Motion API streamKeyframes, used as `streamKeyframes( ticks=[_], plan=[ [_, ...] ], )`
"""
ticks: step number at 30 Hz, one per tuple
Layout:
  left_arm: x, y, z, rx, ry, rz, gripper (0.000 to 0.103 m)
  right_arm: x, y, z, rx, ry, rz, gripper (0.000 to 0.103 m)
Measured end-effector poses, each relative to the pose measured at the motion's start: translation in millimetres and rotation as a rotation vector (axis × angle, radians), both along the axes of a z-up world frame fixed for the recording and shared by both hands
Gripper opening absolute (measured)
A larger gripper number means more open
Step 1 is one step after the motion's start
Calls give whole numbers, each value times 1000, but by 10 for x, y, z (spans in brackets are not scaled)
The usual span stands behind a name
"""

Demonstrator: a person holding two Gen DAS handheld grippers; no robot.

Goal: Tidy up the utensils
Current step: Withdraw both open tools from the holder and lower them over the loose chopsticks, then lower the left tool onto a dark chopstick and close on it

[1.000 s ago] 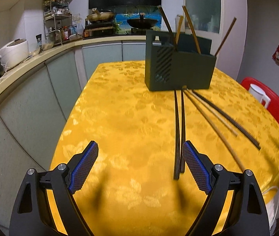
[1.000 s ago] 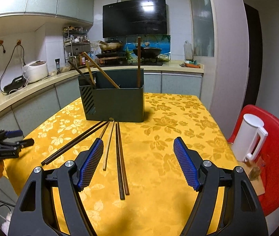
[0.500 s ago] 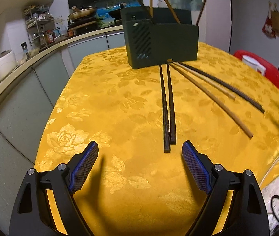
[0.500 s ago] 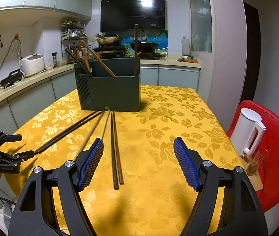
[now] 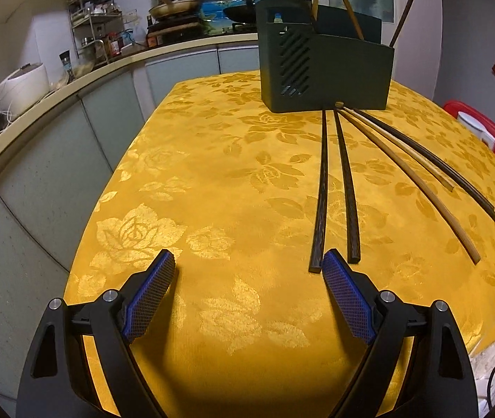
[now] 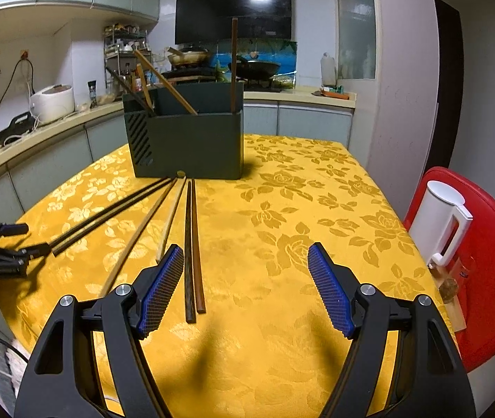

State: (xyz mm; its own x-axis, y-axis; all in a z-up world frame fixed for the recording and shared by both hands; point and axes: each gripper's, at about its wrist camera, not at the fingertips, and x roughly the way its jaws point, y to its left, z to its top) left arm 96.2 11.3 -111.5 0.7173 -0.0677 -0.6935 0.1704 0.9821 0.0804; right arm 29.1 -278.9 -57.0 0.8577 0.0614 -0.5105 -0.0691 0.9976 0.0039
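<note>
**A:** Starting at the left of the left wrist view: a curved kitchen counter (image 5: 83, 80) with a white rice cooker (image 5: 21, 85) on it, then the table under its yellow floral tablecloth (image 5: 212, 181). What's the left gripper (image 5: 249, 270) doing?

**B:** Its jaws stand wide apart and hold nothing, only bare cloth between the blue pads. The right-hand pad sits just beside the near ends of the dark chopstick pair (image 5: 334, 191); I can't tell if it touches them.

**A:** And moving right from there?

**B:** Two pale bamboo chopsticks (image 5: 411, 177) fan outward, then a black chopstick (image 5: 432, 163) furthest right. All of them lie flat, their far ends gathered at the foot of the dark green utensil holder (image 5: 324, 73), which stands upright at the far side of the table with several sticks poking out of it.

**A:** Over to the right wrist view. Far left?

**B:** The other gripper shows at the left edge, close to the black sticks. Then the bamboo ones, then the dark pair running down toward the camera.

**A:** The right gripper (image 6: 244, 259)?

**B:** Also spread open and empty. The dark pair's near ends lie just inside its left pad, not pinched.

**A:** And the far right?

**B:** A red chair (image 6: 484, 264) beside the table, with a white kettle (image 6: 439, 219) resting on it.
</note>
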Motion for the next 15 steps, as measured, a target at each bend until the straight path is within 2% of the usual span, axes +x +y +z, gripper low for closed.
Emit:
streamKeyframes(
  ticks=[7,9,15],
  plan=[
    [10,-2,-3,1,-1,-2,84,38,28,-147,-42,37,45,71],
    [9,0,-3,2,-2,-1,84,76,35,-217,-54,62,52,66],
    [13,-4,0,-1,0,-1,84,143,68,-378,-81,122,73,64]
  ],
)
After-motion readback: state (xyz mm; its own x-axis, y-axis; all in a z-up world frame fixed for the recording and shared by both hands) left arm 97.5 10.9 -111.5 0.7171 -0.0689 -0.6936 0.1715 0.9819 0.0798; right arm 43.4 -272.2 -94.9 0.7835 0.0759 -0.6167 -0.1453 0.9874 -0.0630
